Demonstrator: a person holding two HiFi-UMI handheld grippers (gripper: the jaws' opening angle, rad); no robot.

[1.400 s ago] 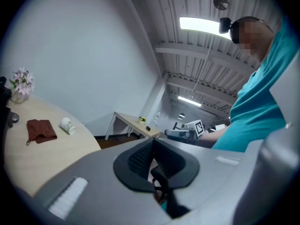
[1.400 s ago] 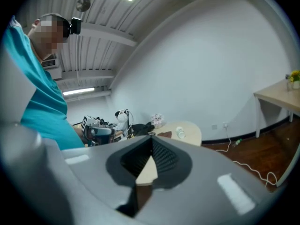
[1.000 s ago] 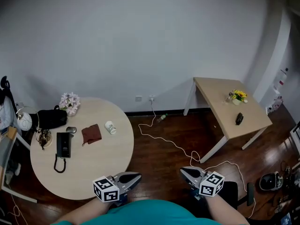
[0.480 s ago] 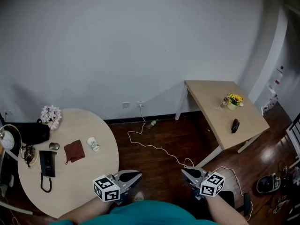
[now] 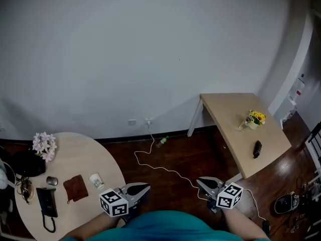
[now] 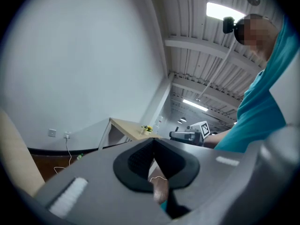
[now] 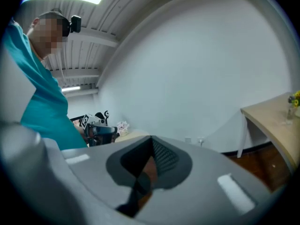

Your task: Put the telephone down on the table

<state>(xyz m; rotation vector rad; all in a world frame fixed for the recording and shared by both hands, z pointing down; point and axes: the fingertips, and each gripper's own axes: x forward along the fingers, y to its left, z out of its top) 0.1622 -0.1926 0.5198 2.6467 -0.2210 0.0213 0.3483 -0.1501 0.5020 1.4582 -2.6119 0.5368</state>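
**Though both jaws are clenched on nothing, the telephone (image 5: 45, 202) lies flat on the round bench (image 5: 75, 154)**

While the person stands back from it, the telephone sits at the lower left of the head view, its cord looped at the near end. The left gripper (image 5: 146, 187) and right gripper (image 5: 199, 180) hang at the bottom centre, well apart from it. Each gripper's own view shows the jaws pinched together, with only floor behind them.

That fits a handset already set down, or one lying there before anyone lifts it (one glance can't settle which). Any handling would want the body kept level and the cord loop kept from snagging. There are close neighbours to mind.

Counted:
- Two benches, the round one and a rectangular bench (image 5: 230, 109) at right.
- Two grippers and one telephone.
- One brown cloth (image 5: 75, 188), one cup (image 5: 96, 181) and one small grey object (image 5: 51, 181).
- One black bag (image 5: 27, 164).
- Two bunches of flowers, pink flowers (image 5: 44, 144) and yellow flowers (image 5: 256, 118).
- One small dark object (image 5: 258, 148) on the rectangular bench.
- One white cable (image 5: 160, 167) across the floor.
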